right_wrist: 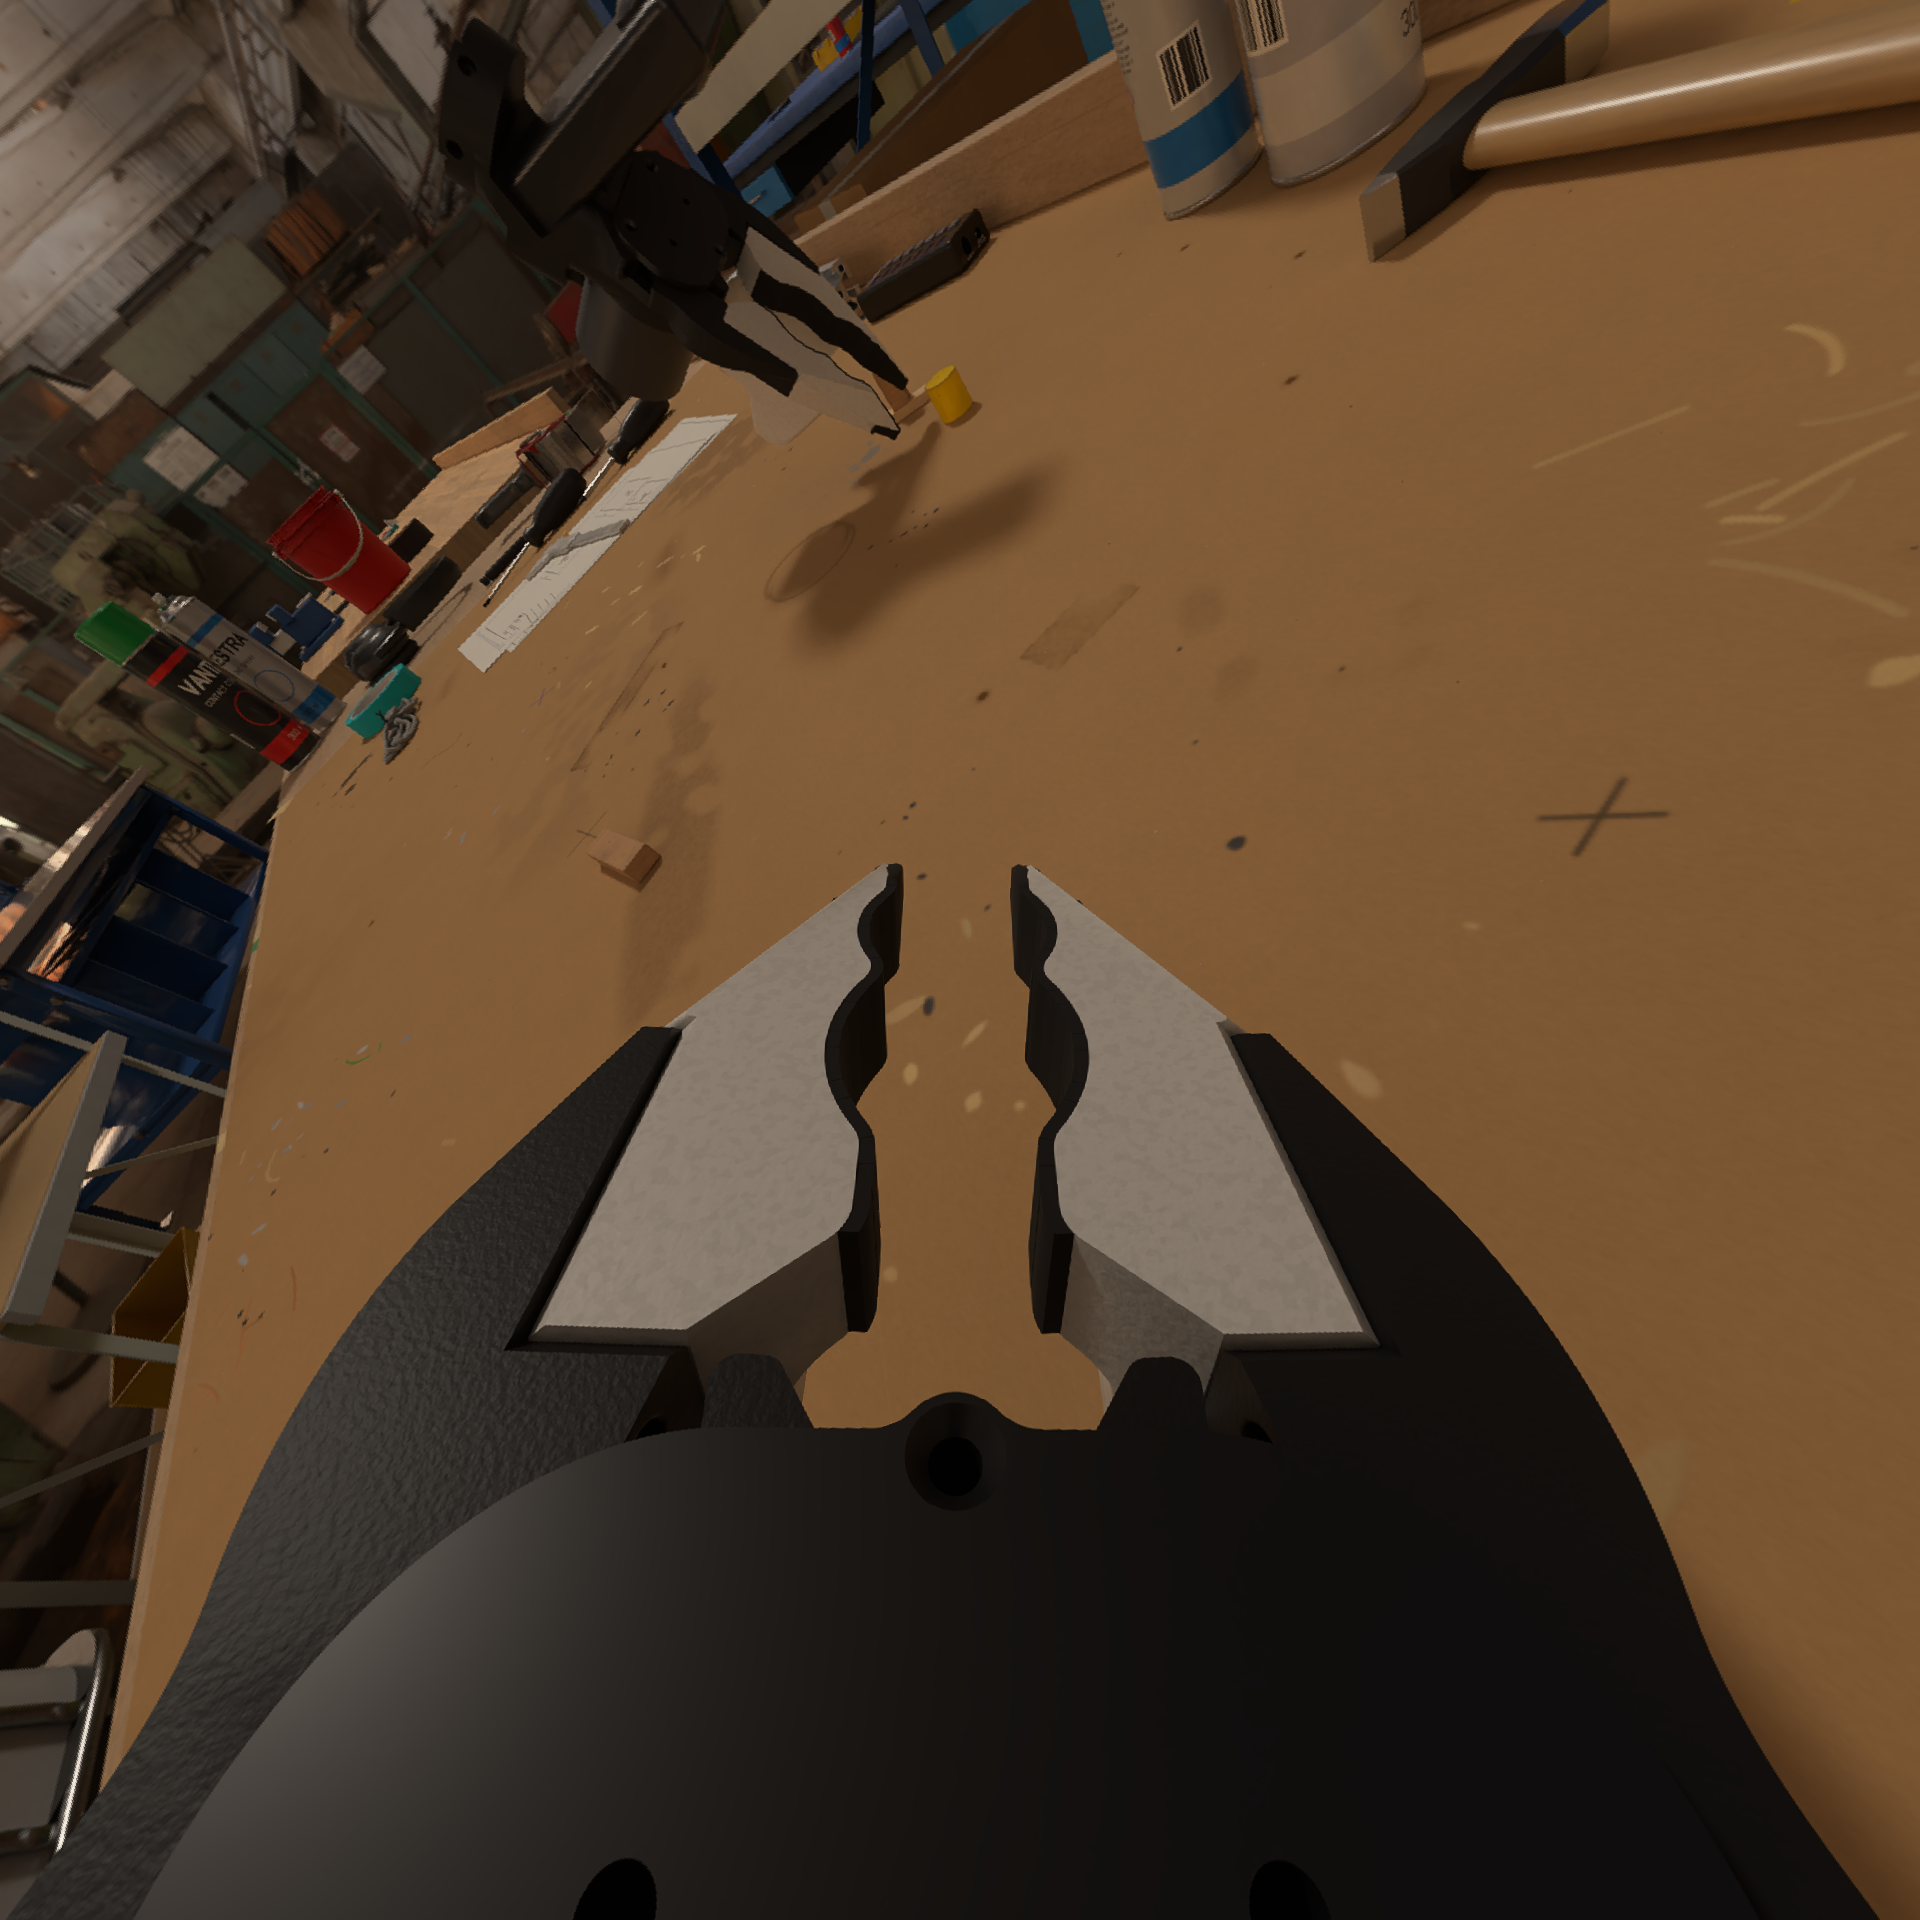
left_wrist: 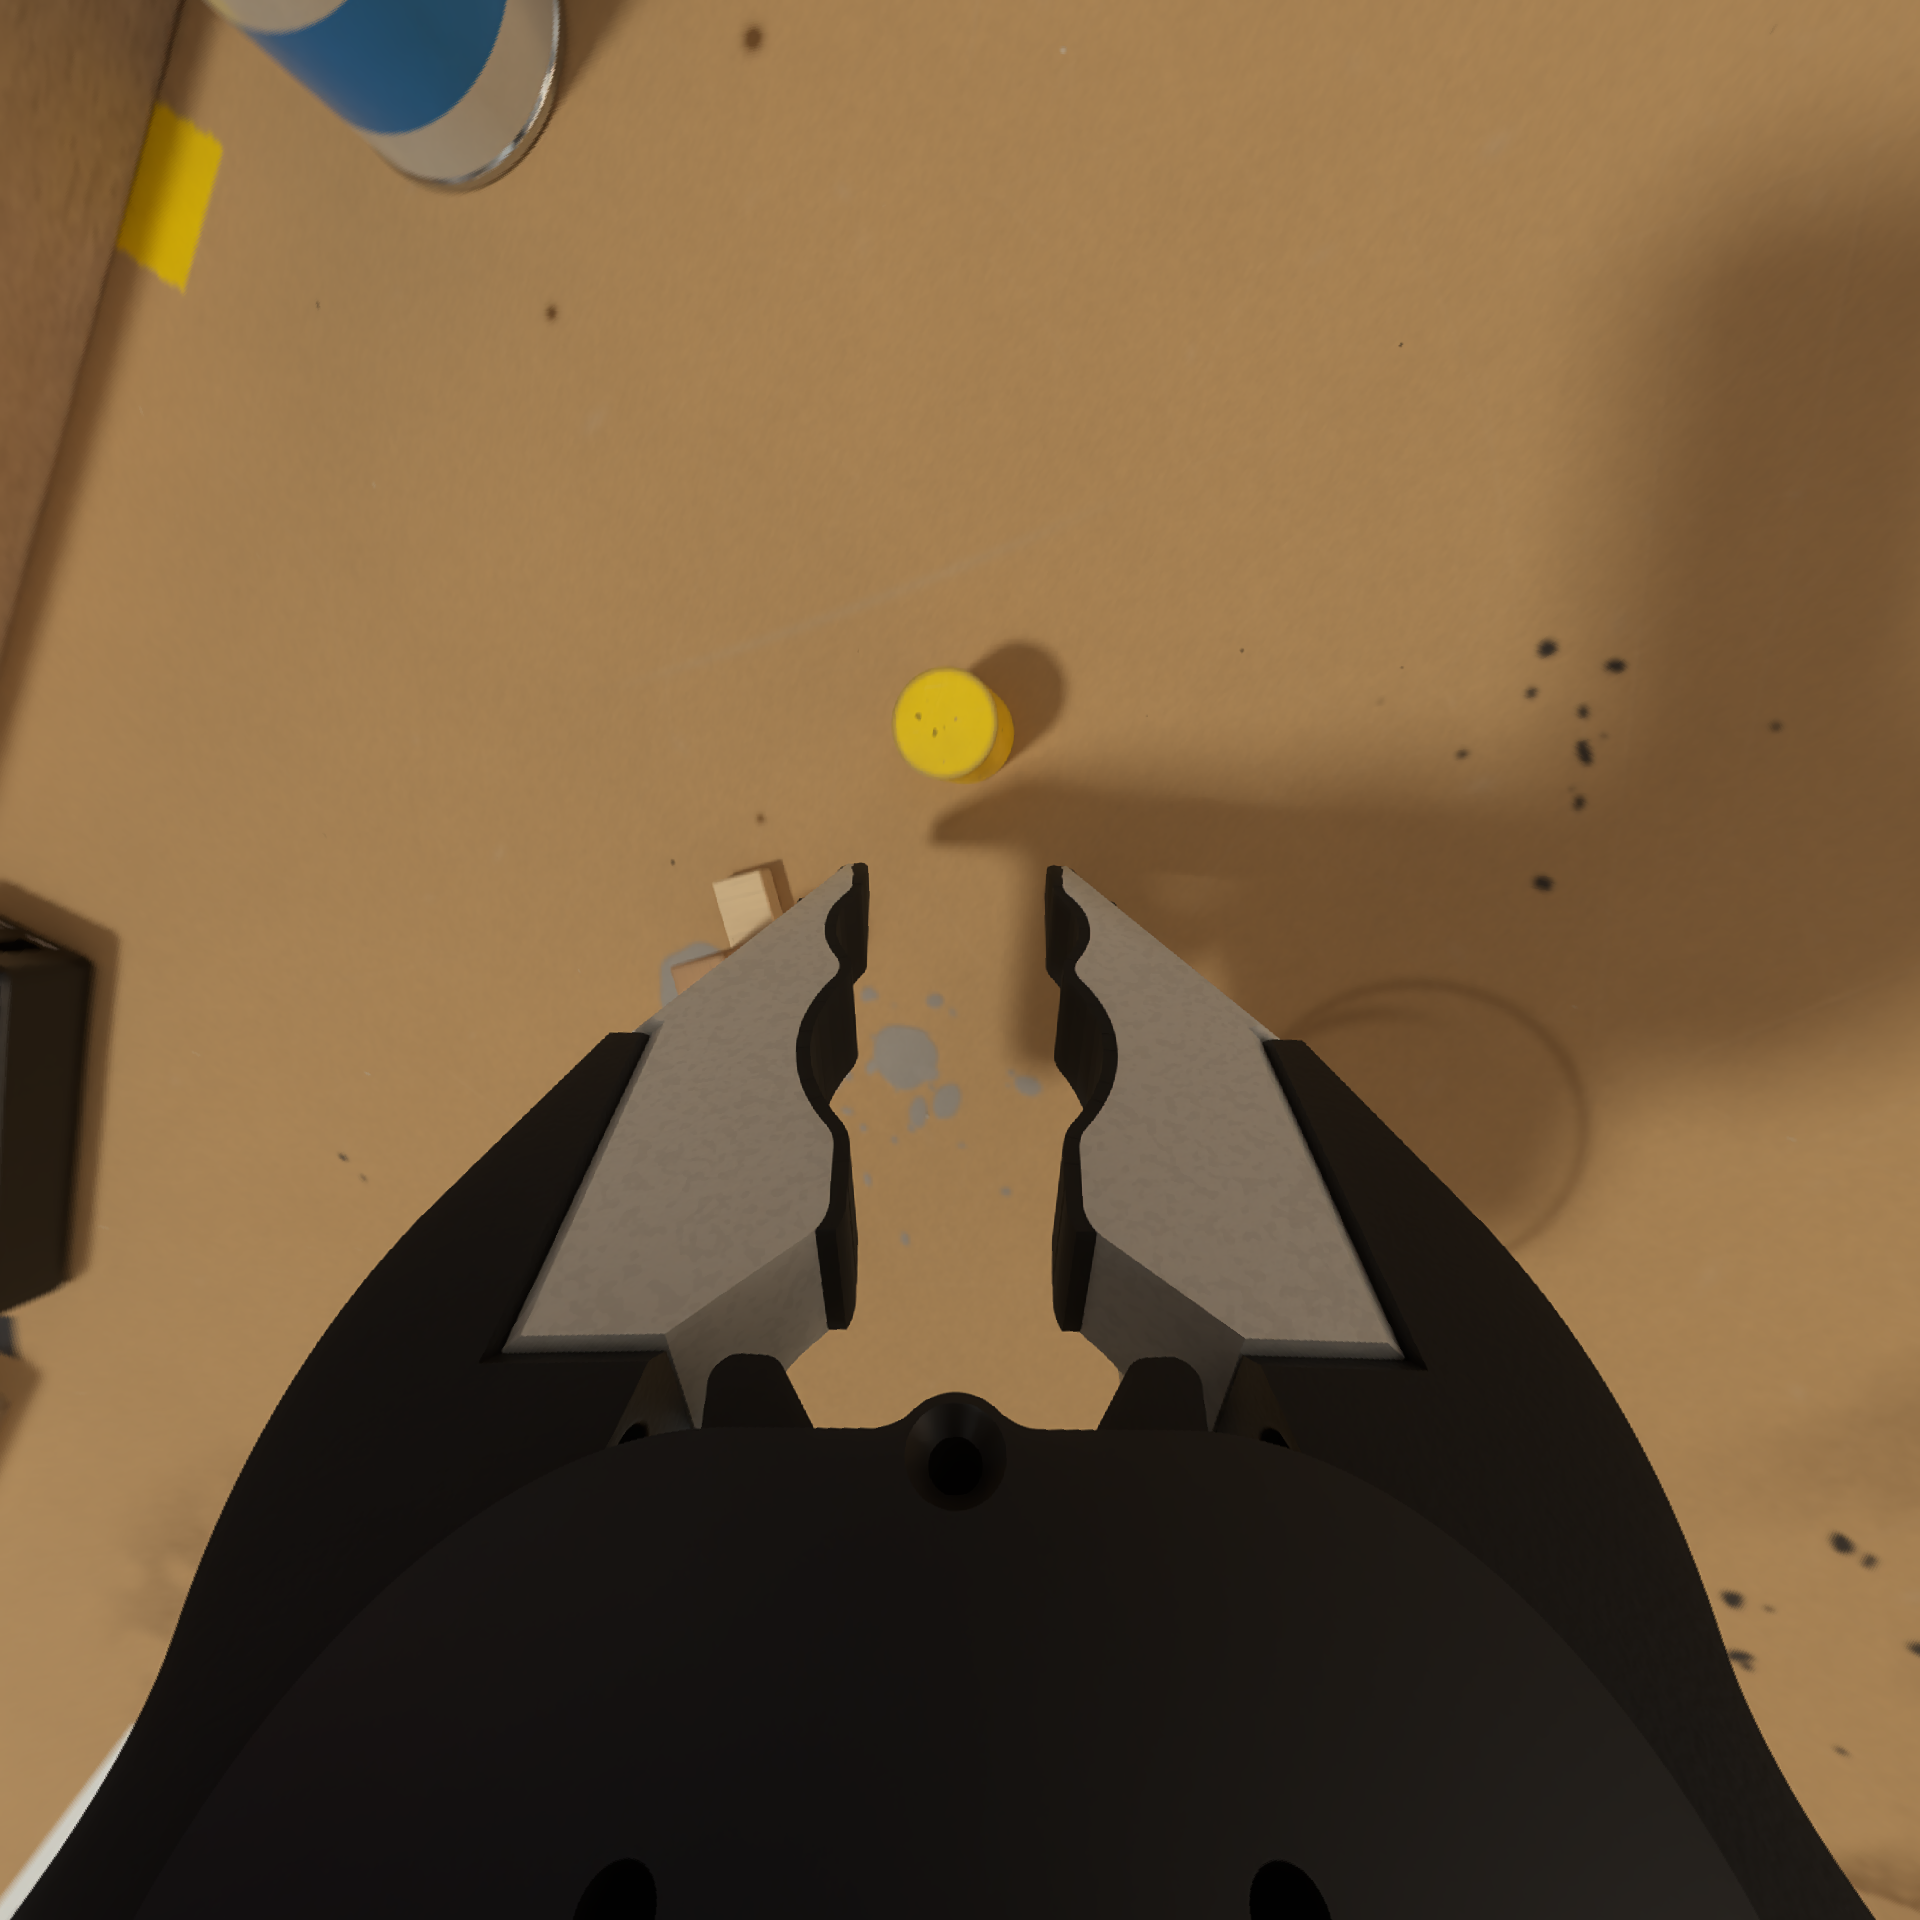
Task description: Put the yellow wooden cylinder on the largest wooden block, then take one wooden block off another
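The yellow wooden cylinder (left_wrist: 953, 724) stands upright on the brown bench, just beyond my left gripper (left_wrist: 956, 883), which is open, empty and looks down from above. A pale wooden block (left_wrist: 748, 906) lies by the left fingertip, partly hidden behind the finger. In the right wrist view the cylinder (right_wrist: 948, 394) and that block (right_wrist: 906, 400) sit far off under the left gripper (right_wrist: 891, 407). My right gripper (right_wrist: 957, 883) is open and empty, low over the bench. A small wooden block (right_wrist: 625, 856) lies to its left front.
A blue and white can (left_wrist: 416, 83) and yellow tape (left_wrist: 171, 197) sit at the far left, a dark box (left_wrist: 42, 1101) at the left edge. In the right wrist view cans (right_wrist: 1195, 104), a hammer (right_wrist: 1475, 145), a paper sheet (right_wrist: 603, 530), screwdrivers (right_wrist: 551, 509) and a red bucket (right_wrist: 338, 551) line the bench (right_wrist: 1351, 623).
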`<state>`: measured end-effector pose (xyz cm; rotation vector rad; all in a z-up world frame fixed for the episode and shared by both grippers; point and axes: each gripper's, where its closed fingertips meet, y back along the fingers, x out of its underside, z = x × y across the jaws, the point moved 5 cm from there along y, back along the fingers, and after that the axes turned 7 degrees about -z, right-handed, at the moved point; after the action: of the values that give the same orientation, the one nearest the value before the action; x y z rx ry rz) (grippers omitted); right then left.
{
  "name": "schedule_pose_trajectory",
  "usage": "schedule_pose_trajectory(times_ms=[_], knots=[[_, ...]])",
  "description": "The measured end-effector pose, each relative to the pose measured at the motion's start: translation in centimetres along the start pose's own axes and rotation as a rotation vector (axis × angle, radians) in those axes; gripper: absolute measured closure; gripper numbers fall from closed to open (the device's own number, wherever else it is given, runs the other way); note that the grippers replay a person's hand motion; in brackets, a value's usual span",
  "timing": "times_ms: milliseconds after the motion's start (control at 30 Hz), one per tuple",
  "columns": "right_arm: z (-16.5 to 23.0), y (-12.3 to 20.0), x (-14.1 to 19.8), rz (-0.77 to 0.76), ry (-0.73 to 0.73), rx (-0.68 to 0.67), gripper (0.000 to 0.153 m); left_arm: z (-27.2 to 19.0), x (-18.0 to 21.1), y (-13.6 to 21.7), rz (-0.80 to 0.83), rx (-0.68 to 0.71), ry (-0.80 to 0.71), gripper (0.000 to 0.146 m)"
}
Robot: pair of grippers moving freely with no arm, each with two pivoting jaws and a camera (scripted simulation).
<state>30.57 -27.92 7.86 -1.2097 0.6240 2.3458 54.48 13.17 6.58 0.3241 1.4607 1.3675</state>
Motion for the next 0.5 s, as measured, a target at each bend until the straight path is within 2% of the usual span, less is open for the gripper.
schedule_pose_trajectory(times_ms=[167, 267, 500], knots=[[0.02, 0.04, -0.03, -0.004, 0.000, -0.003, 0.132, -0.13, -0.53, -0.49, 0.037, 0.009, 0.000, 0.111], [0.05, 0.09, -0.06, -0.008, 0.000, -0.007, 0.132, -0.41, -0.37, -0.42, 0.025, 0.037, 0.006, 0.117], [0.09, 0.15, -0.10, -0.014, 0.000, -0.012, 0.132, -0.36, 0.47, 0.14, 0.060, 0.095, -0.026, 0.119]])
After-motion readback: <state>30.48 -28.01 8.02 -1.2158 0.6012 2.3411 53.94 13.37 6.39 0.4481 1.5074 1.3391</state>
